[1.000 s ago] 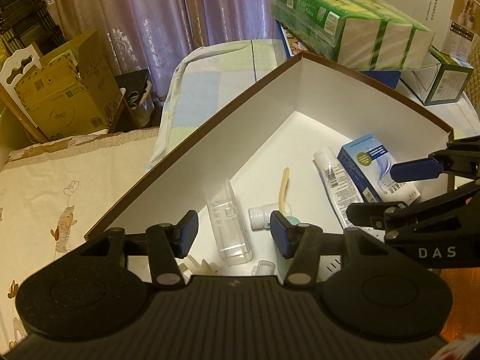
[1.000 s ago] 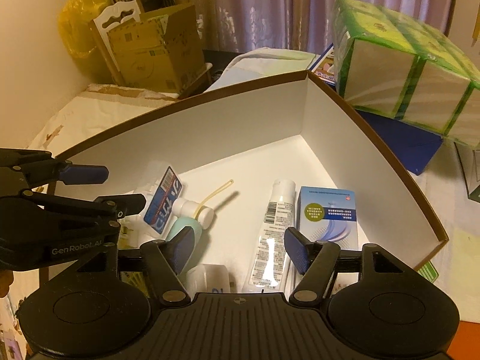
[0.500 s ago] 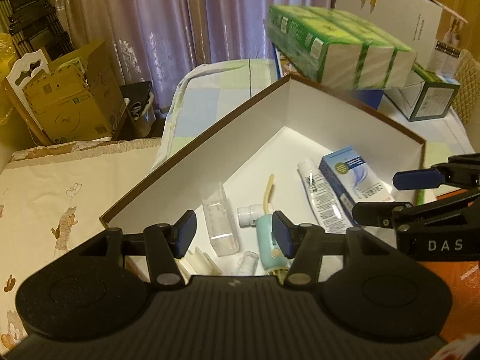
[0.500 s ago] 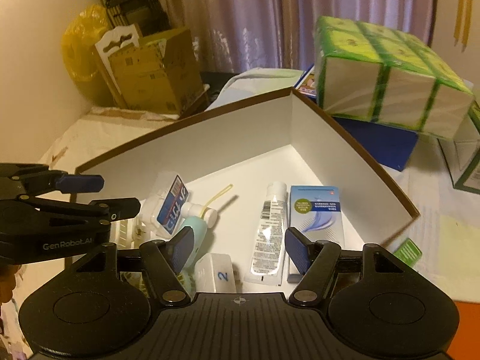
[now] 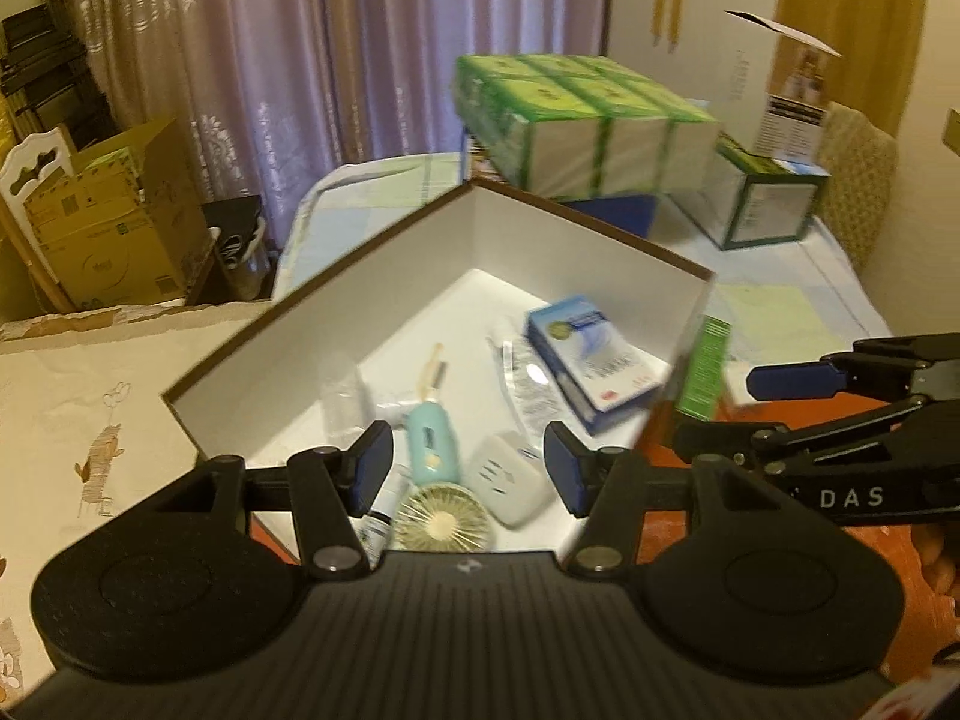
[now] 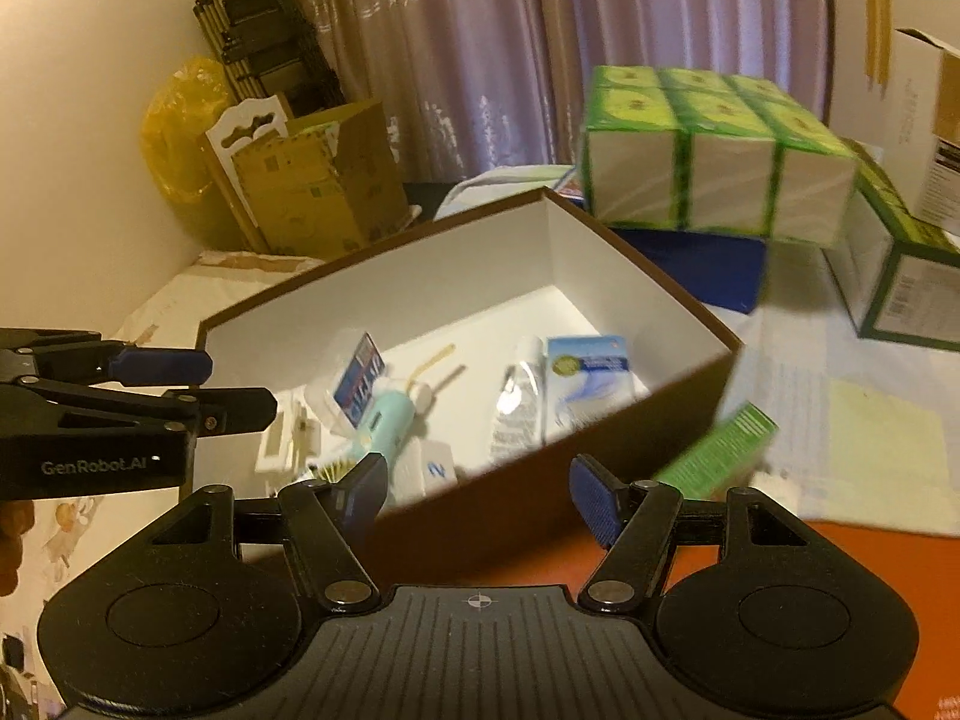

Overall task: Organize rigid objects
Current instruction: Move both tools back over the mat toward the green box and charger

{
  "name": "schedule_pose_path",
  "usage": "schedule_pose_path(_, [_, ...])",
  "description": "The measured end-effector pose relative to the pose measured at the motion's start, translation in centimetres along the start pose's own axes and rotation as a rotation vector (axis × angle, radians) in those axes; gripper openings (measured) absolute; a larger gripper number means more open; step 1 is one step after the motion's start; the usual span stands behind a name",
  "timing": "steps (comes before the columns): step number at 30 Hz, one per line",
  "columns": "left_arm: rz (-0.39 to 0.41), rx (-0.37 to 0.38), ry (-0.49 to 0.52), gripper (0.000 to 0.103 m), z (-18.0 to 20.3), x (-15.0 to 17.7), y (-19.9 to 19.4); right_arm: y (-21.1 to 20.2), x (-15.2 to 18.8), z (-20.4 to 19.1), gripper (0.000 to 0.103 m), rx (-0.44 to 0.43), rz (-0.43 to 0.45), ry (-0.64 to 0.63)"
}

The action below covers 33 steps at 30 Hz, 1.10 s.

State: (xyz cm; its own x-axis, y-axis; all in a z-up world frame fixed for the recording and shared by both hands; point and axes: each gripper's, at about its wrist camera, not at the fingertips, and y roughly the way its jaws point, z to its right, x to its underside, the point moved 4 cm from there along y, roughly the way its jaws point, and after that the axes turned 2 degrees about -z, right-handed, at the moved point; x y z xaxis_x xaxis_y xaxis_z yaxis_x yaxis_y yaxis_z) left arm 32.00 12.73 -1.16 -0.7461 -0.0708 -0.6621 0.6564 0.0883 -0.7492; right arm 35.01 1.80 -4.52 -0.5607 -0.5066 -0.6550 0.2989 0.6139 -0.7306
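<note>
A brown box with a white inside (image 5: 384, 300) holds several small things: a blue-and-white carton (image 5: 588, 354), a clear tube (image 5: 522, 378), a teal hand fan (image 5: 429, 444), a white pill case (image 5: 510, 480) and a clear plastic case (image 5: 345, 402). My left gripper (image 5: 468, 468) hovers open over the box's near corner, with nothing between its fingers. My right gripper (image 6: 478, 498) stands open in front of the box's near brown wall (image 6: 528, 492), also holding nothing. A small green carton (image 6: 720, 450) lies outside the box, just right of that wall. Each gripper shows in the other's view, the right gripper (image 5: 738, 408) and the left gripper (image 6: 222, 387).
Green tissue packs (image 6: 708, 162) sit stacked on a blue box (image 6: 690, 267) behind the brown box. A green-edged carton (image 6: 900, 276) stands at the right, a cardboard box (image 6: 312, 180) at the back left. An orange surface (image 6: 840, 546) lies under the right gripper.
Both grippers have drawn back and risen from inside the box. The whole box and its near wall now show, along with the fan head and pill case at its near end.
</note>
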Motion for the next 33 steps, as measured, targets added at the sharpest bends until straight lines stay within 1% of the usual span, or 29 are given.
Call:
schedule_pose_path(7, [-0.014,0.067,0.047,0.052,4.7,1.2,-0.7,-2.8,3.2,2.7,0.064,0.032,-0.014,0.046])
schedule_pose_path(12, [-0.027,0.11,0.076,0.052,8.1,1.9,-0.2,-4.5,5.3,5.0,0.064,0.068,-0.032,0.077])
schedule_pose_path(15, [-0.037,0.123,0.092,0.052,9.8,2.2,0.3,-5.3,6.3,6.2,0.064,0.089,-0.039,0.094])
schedule_pose_path(23, [-0.062,0.143,0.108,0.052,13.1,2.7,1.8,-7.0,8.0,9.6,0.064,0.131,-0.05,0.143])
schedule_pose_path(29, [-0.073,0.137,0.117,0.052,14.8,3.2,3.8,-7.0,8.8,11.5,0.064,0.15,-0.058,0.168])
schedule_pose_path(33, [-0.082,0.12,0.123,0.052,15.4,3.5,5.5,-6.3,9.2,12.7,0.064,0.175,-0.068,0.175])
